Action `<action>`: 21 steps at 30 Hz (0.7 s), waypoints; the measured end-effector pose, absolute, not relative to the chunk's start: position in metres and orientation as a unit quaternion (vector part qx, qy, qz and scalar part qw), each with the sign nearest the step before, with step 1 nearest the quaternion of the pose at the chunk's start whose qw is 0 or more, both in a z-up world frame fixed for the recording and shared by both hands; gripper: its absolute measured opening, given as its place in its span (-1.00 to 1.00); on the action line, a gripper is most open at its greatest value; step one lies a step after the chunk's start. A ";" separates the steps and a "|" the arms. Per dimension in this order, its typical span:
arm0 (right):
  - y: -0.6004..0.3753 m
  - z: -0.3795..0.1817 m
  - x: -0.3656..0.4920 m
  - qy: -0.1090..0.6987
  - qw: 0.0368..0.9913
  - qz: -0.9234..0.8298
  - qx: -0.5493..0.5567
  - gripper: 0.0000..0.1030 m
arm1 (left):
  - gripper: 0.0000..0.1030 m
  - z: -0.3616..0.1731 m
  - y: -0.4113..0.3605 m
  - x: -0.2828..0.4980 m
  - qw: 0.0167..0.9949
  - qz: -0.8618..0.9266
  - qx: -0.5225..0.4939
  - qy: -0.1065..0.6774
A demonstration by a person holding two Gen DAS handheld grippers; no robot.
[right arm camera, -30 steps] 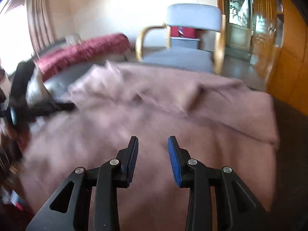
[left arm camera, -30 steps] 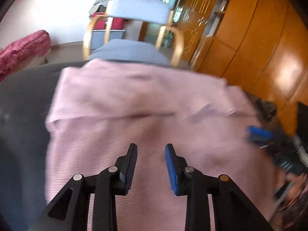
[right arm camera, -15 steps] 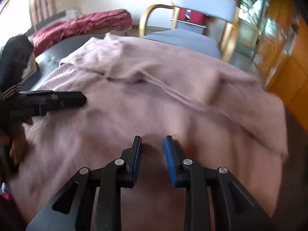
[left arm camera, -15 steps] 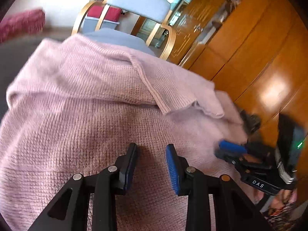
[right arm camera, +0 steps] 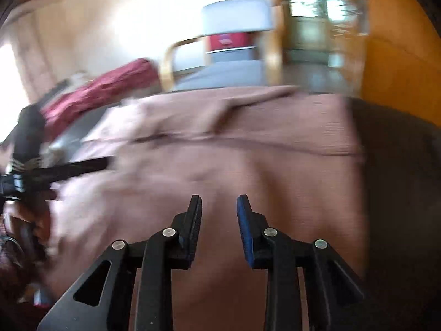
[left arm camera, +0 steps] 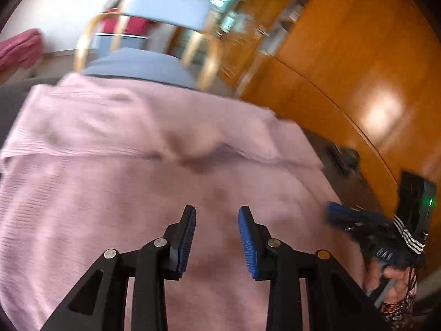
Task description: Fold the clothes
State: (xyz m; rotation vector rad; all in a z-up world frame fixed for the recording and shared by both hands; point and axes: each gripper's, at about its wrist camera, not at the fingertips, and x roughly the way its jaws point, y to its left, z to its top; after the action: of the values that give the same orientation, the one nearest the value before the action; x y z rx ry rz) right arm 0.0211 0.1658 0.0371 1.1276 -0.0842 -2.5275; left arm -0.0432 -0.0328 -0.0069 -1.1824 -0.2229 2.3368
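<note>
A pink knit sweater (left arm camera: 137,179) lies spread on a dark table (left arm camera: 11,102), with a folded part across its far half. My left gripper (left arm camera: 217,212) hovers over the near middle of the sweater. Its jaws are opening and nothing is between them. In the right wrist view the same sweater (right arm camera: 248,143) fills the table (right arm camera: 399,165). My right gripper (right arm camera: 219,201) stands open above it, its blue pads apart and holding nothing. Each view shows the other gripper at the sweater's side edge: the right gripper (left arm camera: 339,215) and the left gripper (right arm camera: 82,167).
A grey-blue chair (left arm camera: 143,66) with a curved wooden frame stands behind the table's far edge. An orange wooden cabinet (left arm camera: 344,69) runs along the right. Red fabric (right arm camera: 102,91) lies at the far left. A hand (left arm camera: 386,273) holds the right gripper's handle.
Both hands have swung sideways over the sweater, and the views are blurred by the motion. The right jaws stand narrower than a second ago. Neither gripper has taken hold of the cloth.
</note>
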 end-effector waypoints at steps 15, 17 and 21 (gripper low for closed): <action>0.131 0.009 0.019 0.020 0.205 -0.884 0.420 -0.44 | -0.35 -0.016 -0.051 0.054 0.294 0.853 -0.424 0.085; 0.127 0.013 0.020 0.034 0.196 -0.888 0.415 -0.44 | -0.35 -0.006 -0.063 0.046 0.287 0.864 -0.411 0.042; 0.109 0.025 0.034 0.019 0.255 -0.880 0.400 -0.44 | -0.35 -0.009 -0.088 0.023 0.214 0.887 -0.407 -0.036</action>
State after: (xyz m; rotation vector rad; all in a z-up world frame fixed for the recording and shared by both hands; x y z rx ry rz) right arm 0.0340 0.1091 0.0248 1.0863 0.0519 -2.3906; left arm 0.0235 -0.0884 -0.0093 -1.1281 -0.0995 2.4613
